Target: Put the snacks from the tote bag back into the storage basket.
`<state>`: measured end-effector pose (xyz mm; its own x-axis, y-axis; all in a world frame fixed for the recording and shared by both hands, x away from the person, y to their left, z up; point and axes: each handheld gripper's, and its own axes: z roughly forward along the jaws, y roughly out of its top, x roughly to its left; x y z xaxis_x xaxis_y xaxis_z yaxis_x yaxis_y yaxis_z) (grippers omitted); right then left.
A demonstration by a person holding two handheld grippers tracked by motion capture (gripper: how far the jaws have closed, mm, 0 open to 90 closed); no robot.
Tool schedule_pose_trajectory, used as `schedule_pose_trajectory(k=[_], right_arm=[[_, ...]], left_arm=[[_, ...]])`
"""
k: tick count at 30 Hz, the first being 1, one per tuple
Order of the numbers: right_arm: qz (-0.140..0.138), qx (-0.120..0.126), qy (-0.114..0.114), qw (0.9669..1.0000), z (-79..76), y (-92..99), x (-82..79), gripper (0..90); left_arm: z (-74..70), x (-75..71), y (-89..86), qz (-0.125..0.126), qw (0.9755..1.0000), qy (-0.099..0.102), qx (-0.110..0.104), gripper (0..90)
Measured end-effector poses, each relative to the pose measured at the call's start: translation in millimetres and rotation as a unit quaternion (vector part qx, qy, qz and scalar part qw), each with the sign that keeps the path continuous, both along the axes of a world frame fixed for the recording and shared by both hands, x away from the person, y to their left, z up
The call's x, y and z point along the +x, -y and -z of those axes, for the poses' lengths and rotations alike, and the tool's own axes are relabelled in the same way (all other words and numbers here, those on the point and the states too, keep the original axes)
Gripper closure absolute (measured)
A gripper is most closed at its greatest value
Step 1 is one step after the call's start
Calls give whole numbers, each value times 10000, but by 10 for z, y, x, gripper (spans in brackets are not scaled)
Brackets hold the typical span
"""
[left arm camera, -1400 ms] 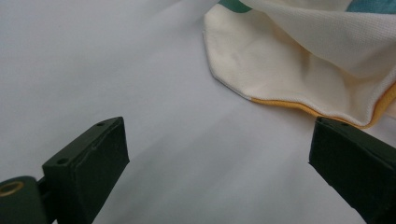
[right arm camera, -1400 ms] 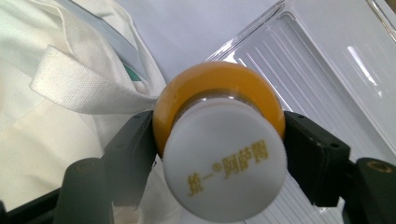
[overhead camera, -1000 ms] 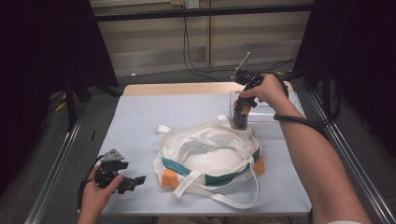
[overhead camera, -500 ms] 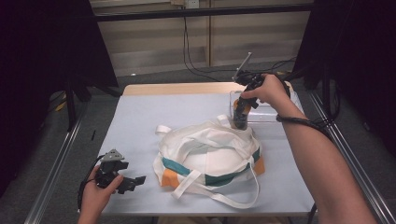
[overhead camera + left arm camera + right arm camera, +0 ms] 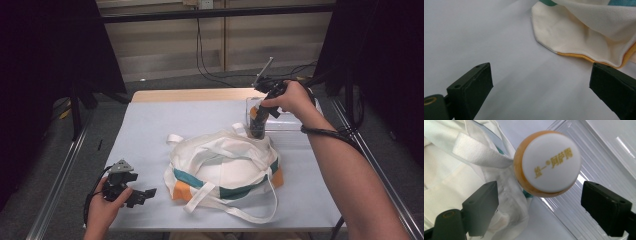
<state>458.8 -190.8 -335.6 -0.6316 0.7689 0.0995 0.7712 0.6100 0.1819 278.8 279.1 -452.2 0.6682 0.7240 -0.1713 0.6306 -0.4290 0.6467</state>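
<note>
Opening around the bottle (image 5: 547,163), the right gripper's (image 5: 539,207) fingers have just been spreading and are now standing released, clear of its white cap. That bottle is sitting at the bag's (image 5: 225,167) one o'clock edge, beside a clear box (image 5: 285,122). At seven o'clock, the left gripper (image 5: 142,194) is resting with fingers released on the table (image 5: 150,130).

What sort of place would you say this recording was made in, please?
Most likely a lab-style recording station, not a home. A pale work table sits inside a metal rail frame, with black curtains at both sides and cables hanging down the back wall. On it lie only a cloth bag and a clear plastic bin.
</note>
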Motion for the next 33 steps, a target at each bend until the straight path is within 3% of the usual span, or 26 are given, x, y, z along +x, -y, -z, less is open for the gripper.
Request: schedule_pose_trajectory(k=[14,33], right_arm=[[-86,-36,18,10000,-34,20,-141,112],[-138,-35,-4,9999,-31,200,-317,101]], left_arm=[[-6,22,49,58,10000,16,31,44],[-8,17,61,98,9999,14,71,44]])
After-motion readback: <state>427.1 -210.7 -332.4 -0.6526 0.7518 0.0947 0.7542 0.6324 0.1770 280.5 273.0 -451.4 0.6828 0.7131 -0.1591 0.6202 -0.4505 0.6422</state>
